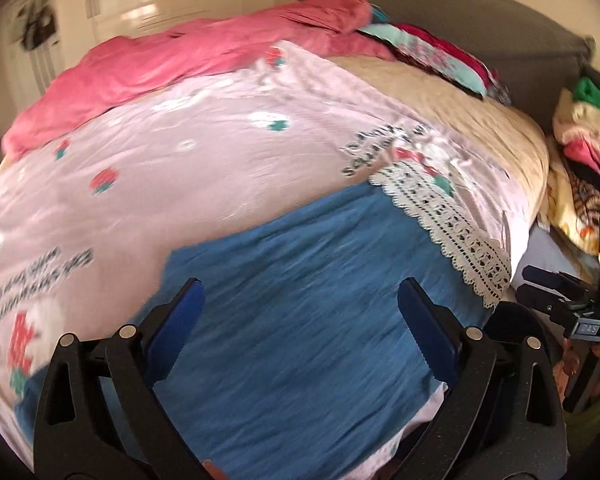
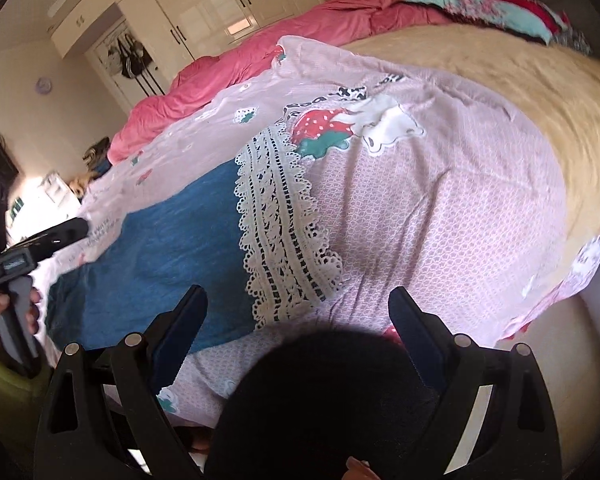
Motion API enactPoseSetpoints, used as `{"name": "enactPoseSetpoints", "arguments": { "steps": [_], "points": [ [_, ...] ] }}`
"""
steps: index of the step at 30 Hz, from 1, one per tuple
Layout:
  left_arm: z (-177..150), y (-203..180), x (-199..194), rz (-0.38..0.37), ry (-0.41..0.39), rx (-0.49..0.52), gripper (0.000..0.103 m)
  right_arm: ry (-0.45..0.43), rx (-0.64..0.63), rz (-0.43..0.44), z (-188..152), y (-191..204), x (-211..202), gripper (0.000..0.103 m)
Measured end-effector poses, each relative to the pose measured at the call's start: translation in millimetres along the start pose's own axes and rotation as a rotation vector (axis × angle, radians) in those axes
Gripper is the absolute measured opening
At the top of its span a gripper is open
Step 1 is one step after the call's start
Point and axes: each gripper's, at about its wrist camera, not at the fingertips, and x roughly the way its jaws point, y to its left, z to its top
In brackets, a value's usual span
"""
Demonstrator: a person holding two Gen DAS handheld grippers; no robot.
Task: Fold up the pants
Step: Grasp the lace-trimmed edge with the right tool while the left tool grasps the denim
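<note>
- Two grippers hover with fingers spread wide and nothing between them: your left gripper (image 1: 300, 312) above the blue cloth, your right gripper (image 2: 298, 320) above the lace end.
- Your blue pants (image 1: 300, 300) lie flat on the pink strawberry-print sheet (image 1: 160, 160), near the bed's front edge.
- The white lace hem (image 2: 284, 224) marks the pants' right edge; bare pink sheet opens beyond it toward the tan bedspread (image 2: 520, 80).
- The rumpled pink duvet (image 1: 160, 60) bounds the far side, well apart from the pants.
- A dark rounded shape, unidentifiable, blocks the right wrist view's lower middle.
</note>
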Motion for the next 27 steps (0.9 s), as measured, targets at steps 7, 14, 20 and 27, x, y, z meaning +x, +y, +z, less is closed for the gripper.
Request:
{"name": "enactPoseSetpoints", "arguments": {
  "steps": [7, 14, 20, 27],
  "points": [
    [38.4, -24.3, 49.5, -0.001, 0.065, 0.098, 0.091, 0.008, 0.022, 0.03, 1.9, 1.6, 14.0, 0.091],
    [67.4, -33.3, 99.8, -0.058, 0.141, 0.127, 0.091, 0.02, 0.036, 0.049, 7.3, 3.7, 29.2, 0.091],
    [83.8, -39.5, 133.0, -0.131, 0.158, 0.145, 0.09, 0.056, 0.02, 0.021, 6.2, 5.8, 38.3, 0.082],
    [86.1, -58.1, 156.2, -0.237, 0.215, 0.241, 0.048, 0.052, -0.036, 0.032, 5.1, 16.8, 41.0, 0.053]
  ]
}}
